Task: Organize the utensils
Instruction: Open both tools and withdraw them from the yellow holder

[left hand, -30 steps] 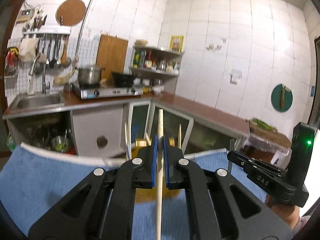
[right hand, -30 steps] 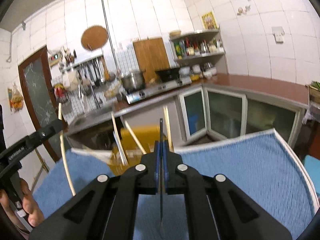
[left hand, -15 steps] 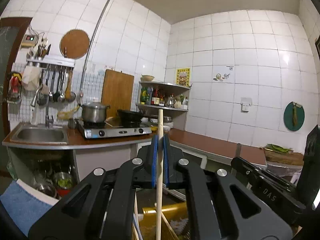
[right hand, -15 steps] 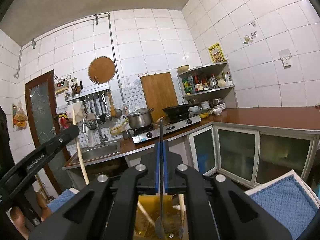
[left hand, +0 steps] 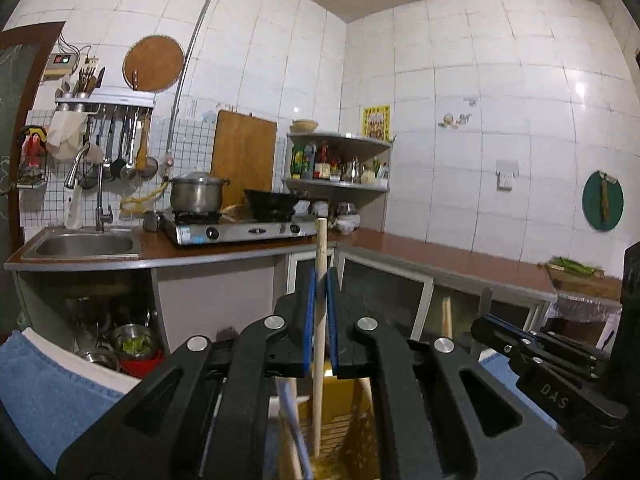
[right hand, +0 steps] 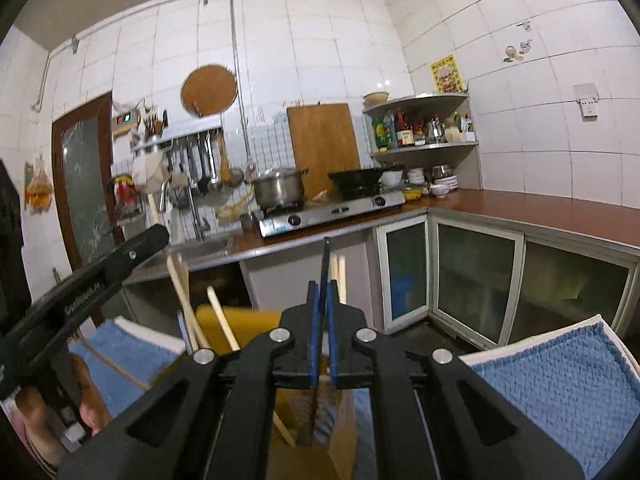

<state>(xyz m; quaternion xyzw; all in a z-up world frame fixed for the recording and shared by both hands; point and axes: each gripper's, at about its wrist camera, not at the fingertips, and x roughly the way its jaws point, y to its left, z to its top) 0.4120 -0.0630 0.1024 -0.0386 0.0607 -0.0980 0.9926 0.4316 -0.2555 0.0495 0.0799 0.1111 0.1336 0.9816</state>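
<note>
Utensil holder (right hand: 244, 324): left fingers (left hand: 308, 328) pinch a wooden stick (left hand: 320, 320) above it; right fingers (right hand: 314, 332) clamp a dark-handled utensil (right hand: 325, 276).

White tiled walls (left hand: 460, 80) wrapped the kitchen. A brown countertop (right hand: 540, 204) ran round the corner, sink (left hand: 84, 245) far left, gas stove (left hand: 240, 232) beside it, corner shelf (right hand: 424, 128) of bottles right, glass-fronted cabinets (right hand: 472, 280) below.
</note>
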